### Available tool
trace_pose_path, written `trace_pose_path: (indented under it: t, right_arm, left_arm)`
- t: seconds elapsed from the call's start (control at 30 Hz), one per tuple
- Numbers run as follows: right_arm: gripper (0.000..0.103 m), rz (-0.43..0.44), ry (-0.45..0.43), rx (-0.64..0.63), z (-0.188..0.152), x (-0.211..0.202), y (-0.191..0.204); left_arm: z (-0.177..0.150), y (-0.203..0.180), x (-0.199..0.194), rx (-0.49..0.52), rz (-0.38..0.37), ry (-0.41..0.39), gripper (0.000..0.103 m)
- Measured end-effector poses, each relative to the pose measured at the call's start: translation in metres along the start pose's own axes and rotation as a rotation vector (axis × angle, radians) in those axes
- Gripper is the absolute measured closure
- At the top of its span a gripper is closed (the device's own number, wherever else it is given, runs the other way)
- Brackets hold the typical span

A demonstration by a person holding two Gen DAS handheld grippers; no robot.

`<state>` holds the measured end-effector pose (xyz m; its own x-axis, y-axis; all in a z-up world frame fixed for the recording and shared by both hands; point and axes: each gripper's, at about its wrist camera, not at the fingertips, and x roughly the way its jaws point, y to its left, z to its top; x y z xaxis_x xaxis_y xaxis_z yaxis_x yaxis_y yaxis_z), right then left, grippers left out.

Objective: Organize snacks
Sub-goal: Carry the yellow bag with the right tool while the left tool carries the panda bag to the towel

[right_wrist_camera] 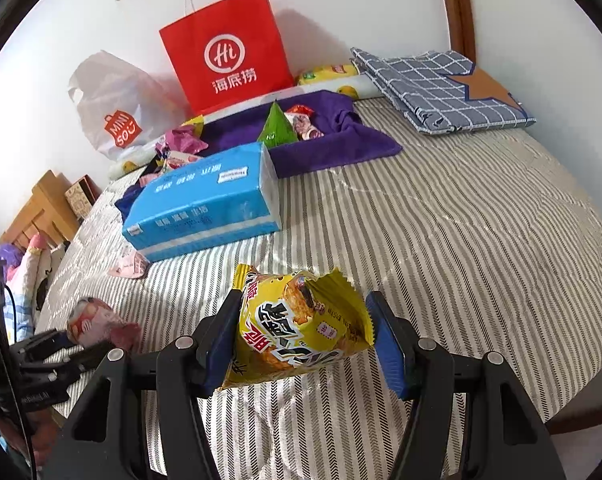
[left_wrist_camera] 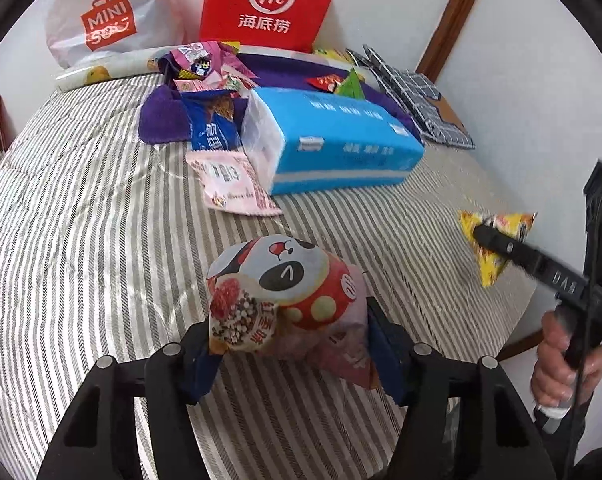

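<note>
Striped grey-and-white quilted bedspread (right_wrist_camera: 441, 216) covers the bed, lightly creased. A blue plastic-wrapped tissue pack (left_wrist_camera: 333, 140), a long block, lies near the centre, its long axis running across the left wrist view. A rumpled purple towel (right_wrist_camera: 333, 148) behind it carries loose snack packets. A glossy red paper bag (right_wrist_camera: 229, 52) stands upright at the wall. The left gripper (left_wrist_camera: 289, 344) clamps a puffy panda-print packet (left_wrist_camera: 285, 296), raised just above the bedspread. The right gripper (right_wrist_camera: 305, 336) grips a crinkled yellow foil packet (right_wrist_camera: 301, 328), its serrated end tilted up and away.
</note>
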<state>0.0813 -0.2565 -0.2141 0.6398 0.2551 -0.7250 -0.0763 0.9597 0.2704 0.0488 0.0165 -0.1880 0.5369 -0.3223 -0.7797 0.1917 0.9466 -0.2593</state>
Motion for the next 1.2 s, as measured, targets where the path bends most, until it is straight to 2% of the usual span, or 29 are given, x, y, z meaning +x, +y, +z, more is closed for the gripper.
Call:
trace_pose_path:
  t: [0.3, 0.5, 0.93, 1.2]
  right_arm:
    - [0.042, -0.016, 0.02, -0.03, -0.001, 0.013, 0.001]
    - [0.042, -0.054, -0.008, -0.071, 0.013, 0.015, 0.003]
    - [0.042, -0.049, -0.109, -0.159, 0.096, 0.016, 0.021]
    - [0.042, -0.039, -0.197, -0.18, 0.153, 0.024, 0.027]
  left_arm:
    - [0.021, 0.013, 0.002, -0.022, 0.037, -0.097, 0.043]
    - [0.042, 0.028, -0.005, -0.057, 0.041, -0.17, 0.043]
    - [0.118, 0.041, -0.012, -0.102, 0.102, -0.27, 0.043]
    - [0.161, 0.053, -0.003, -0.151, 0.157, -0.292, 0.043]
